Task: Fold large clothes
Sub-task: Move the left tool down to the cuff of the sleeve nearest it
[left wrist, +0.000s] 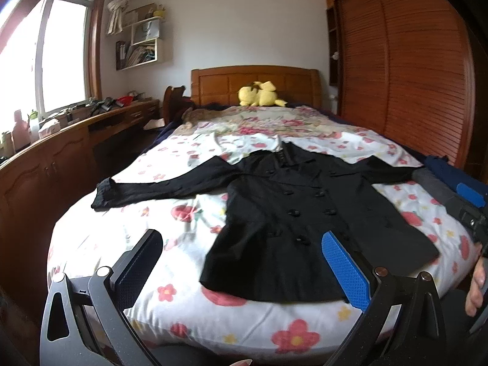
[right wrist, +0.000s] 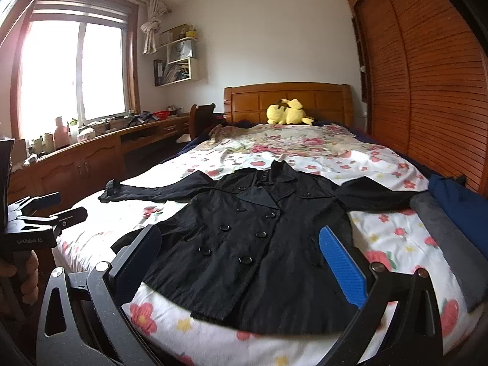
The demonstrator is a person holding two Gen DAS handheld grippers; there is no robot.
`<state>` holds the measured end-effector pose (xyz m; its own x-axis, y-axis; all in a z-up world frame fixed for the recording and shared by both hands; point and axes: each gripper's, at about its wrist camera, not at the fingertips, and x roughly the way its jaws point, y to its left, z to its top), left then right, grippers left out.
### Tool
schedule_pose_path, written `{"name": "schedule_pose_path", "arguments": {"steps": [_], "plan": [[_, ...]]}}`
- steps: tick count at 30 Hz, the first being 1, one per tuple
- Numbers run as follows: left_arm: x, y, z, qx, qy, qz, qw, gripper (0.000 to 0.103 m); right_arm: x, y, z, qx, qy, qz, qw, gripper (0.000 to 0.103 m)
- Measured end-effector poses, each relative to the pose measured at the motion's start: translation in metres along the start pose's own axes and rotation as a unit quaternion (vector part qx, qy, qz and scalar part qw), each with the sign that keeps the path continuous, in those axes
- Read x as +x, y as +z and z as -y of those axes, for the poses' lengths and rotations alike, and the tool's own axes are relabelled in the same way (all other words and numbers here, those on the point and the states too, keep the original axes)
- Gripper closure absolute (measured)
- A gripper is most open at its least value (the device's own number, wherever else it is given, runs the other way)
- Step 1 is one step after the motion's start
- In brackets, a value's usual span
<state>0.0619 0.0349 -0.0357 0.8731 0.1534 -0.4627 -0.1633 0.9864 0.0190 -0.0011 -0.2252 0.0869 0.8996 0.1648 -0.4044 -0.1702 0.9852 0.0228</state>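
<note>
The black coat (right wrist: 259, 238) lay flat and buttoned on the flowered bed (right wrist: 393, 235), sleeves spread. Both the left hand-held gripper (left wrist: 244, 271) and the right hand-held gripper (right wrist: 241, 271) hovered wide open at its hem, holding nothing. Each probably should pinch a sleeve cuff and fold inward. Grey and blue bedding (right wrist: 451, 213) crowded the right sleeve.

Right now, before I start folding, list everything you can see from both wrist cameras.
coat: one, black, spread flat on the bed, sleeves out
bedspread: one, white with red flowers, under the coat
plush toy: one, yellow, by the headboard
headboard: one, brown wood, far end
wardrobe: one, brown slatted, right
cabinet: one, brown, cluttered, under the window
wall shelf: one, white, far wall
left gripper: open, above the near hem
right gripper: open, above the near hem
</note>
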Motion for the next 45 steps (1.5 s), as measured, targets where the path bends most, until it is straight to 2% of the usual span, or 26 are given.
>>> {"name": "schedule_pose_path", "arguments": {"steps": [7, 16, 21, 26, 32, 37, 42, 45], "plan": [[0.026, -0.004, -0.005, -0.008, 0.018, -0.015, 0.9997, 0.0, 0.05, 0.0, -0.002, -0.012, 0.025, -0.014, 1.0, 0.0], [0.064, 0.0, -0.029, -0.028, 0.038, -0.045, 0.9979, 0.0, 0.137, 0.001, -0.01, -0.039, 0.064, -0.049, 0.996, 0.0], [0.084, 0.005, -0.039, -0.033, 0.042, -0.063, 0.9965, 0.0, 0.196, -0.003, -0.018, -0.057, 0.088, -0.091, 0.99, 0.0], [0.106, 0.013, -0.056, -0.035, 0.049, -0.08, 0.995, 0.0, 0.238, -0.03, -0.011, -0.053, 0.091, -0.147, 0.984, 0.0], [0.133, 0.03, -0.085, -0.05, 0.045, -0.083, 0.9943, 0.0, 0.253, -0.039, -0.01, -0.048, 0.091, -0.17, 0.98, 0.0], [0.167, 0.038, -0.135, -0.092, 0.046, -0.086, 0.9909, 0.0, 0.256, -0.041, -0.012, -0.052, 0.087, -0.174, 0.98, 0.0], [0.201, 0.035, -0.188, -0.167, 0.051, -0.092, 0.9804, 0.001, 0.258, -0.042, -0.017, -0.061, 0.081, -0.169, 0.98, 0.0], [0.225, 0.037, -0.212, -0.19, 0.061, -0.098, 0.9751, 0.003, 0.257, -0.042, -0.018, -0.067, 0.076, -0.165, 0.981, 0.0]]}}
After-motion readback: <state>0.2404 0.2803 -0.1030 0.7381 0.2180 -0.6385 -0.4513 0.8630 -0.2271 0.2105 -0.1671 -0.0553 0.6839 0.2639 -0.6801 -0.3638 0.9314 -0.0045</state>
